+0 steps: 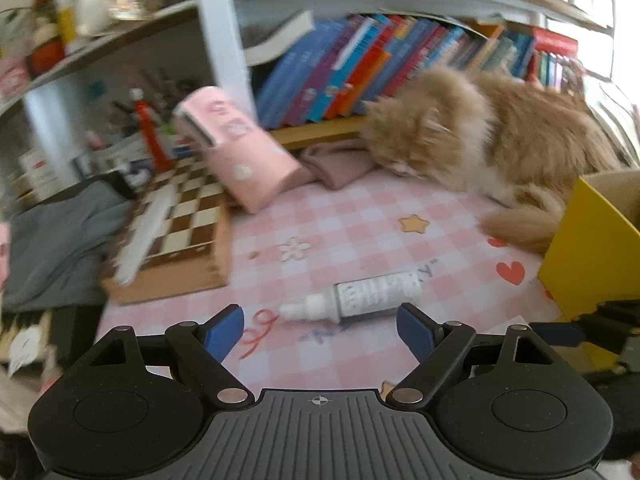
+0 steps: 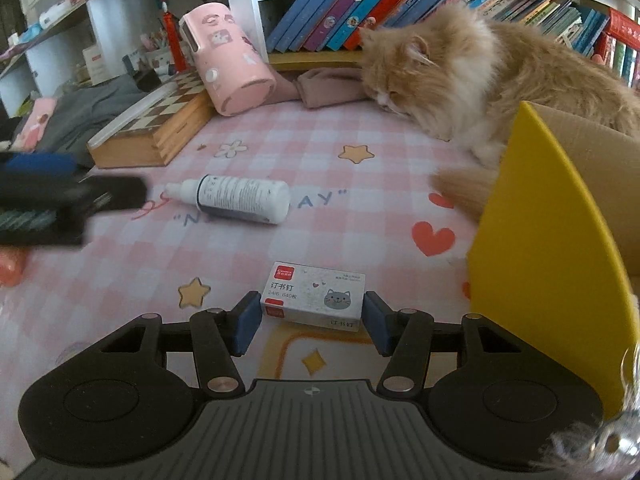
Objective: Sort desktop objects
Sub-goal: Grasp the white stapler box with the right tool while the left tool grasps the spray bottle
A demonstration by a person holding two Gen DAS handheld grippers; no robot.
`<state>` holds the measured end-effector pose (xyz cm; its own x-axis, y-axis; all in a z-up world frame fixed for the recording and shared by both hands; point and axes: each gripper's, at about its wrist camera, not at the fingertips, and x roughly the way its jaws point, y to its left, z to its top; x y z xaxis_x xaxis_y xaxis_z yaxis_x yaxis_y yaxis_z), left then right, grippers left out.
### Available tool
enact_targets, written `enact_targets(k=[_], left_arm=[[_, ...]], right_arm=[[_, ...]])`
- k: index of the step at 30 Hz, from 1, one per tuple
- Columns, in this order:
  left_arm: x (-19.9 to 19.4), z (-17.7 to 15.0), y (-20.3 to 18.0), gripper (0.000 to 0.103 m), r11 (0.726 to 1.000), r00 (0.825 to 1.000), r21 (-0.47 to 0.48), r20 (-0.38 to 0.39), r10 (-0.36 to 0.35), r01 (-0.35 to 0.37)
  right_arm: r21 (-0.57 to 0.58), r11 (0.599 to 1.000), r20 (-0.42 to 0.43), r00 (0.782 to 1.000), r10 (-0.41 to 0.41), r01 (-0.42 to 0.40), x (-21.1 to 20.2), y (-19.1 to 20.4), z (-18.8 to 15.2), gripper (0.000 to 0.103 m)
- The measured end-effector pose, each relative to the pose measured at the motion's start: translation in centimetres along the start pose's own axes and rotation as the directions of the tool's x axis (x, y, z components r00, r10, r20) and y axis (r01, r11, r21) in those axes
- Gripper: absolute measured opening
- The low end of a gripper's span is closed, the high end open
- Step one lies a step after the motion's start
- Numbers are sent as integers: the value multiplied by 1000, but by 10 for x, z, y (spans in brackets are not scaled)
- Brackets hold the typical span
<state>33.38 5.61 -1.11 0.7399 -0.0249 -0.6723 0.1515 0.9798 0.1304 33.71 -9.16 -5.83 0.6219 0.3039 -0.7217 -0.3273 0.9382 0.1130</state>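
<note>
Two hand-held grippers are at work over the pink checked bench (image 2: 304,128), each lined up on its own item.

The right hand-held gripper (image 2: 312,322) has its blue pads set against the two ends of the staple box (image 2: 314,296), which lies flat near the front edge of the bench; the pads appear to touch the cardboard, so the box is judged gripped. The yellow-sided carton (image 2: 552,240) stands just to the right and is the likely bin. For a clean lift, the box should rise straight up before swinging right, high enough to pass the carton's yellow wall. The grip is across the long dimension of a light box, so any twist could pivot it out; the wrist should be kept steady.

The left hand-held gripper (image 1: 320,330) stands wide, nothing between its pads. The white bottle (image 1: 360,296) lies on its side just beyond the fingertips, nozzle to the left in the left wrist view. Being round, it will roll if nudged. The pads should close across the labelled body, not the thin nozzle, and meet it together.

A cat (image 2: 480,76) lies at the back beside the carton, its tail (image 2: 464,188) close to the carton's wall. Movements there should be slow.
</note>
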Motion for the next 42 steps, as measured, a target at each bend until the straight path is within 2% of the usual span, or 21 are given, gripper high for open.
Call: enact_targets(k=[7,13,18,21,24,26,28,29,30,32,35,38,40,42], left_arm=[[35,6,-7,86,984,993,141,-49,-103,109],[61,11,-1,86,974,990,192,-94,-100,117],[73,17,-3,85,968,989,210,-77,-125,138],[79,23,-12,85,955,984,241,-72,-162,175],[90,24,-22,84,938,979,288,-111,-169,194],[99,23,-26,77,932,977,310,-153,-146,187],[102,25,-27,74,931,978,317,-163,-133,179],[104,27,-25,65,936,976,302,-172,-131,179],[105,29,-24,62,941,976,294,-181,-119,170],[106,32,-20,48,946,975,282,-198,-102,157],[105,34,-14,36,950,964,256,-240,-118,180],[100,35,-14,34,940,951,251,-261,-166,233],[101,35,-19,39,932,956,278,-242,-167,233],[108,37,-22,40,938,958,269,-242,-154,219]], right_arm=[[-64,997,1,999,46,-46,-14,8,-5,52],[-93,993,-5,998,68,-68,-17,11,-6,52],[-93,993,-9,997,75,-75,-16,11,-6,52],[-86,993,-9,997,78,-79,-16,10,-6,52],[-78,994,-11,997,81,-82,-16,9,-5,52],[-82,993,-11,996,84,-84,-16,8,-5,52],[-84,993,-11,996,84,-84,-16,8,-6,52],[-86,993,-11,996,84,-85,-16,8,-6,52],[-86,993,-11,996,85,-85,-17,9,-6,52],[-91,992,-10,996,86,-87,-18,10,-7,52],[-91,992,-8,996,87,-88,-18,10,-7,52],[-86,993,-3,996,86,-86,-17,10,-7,52],[-78,993,-7,996,86,-86,-16,10,-6,52],[-67,994,-11,996,87,-88,-16,9,-6,52]])
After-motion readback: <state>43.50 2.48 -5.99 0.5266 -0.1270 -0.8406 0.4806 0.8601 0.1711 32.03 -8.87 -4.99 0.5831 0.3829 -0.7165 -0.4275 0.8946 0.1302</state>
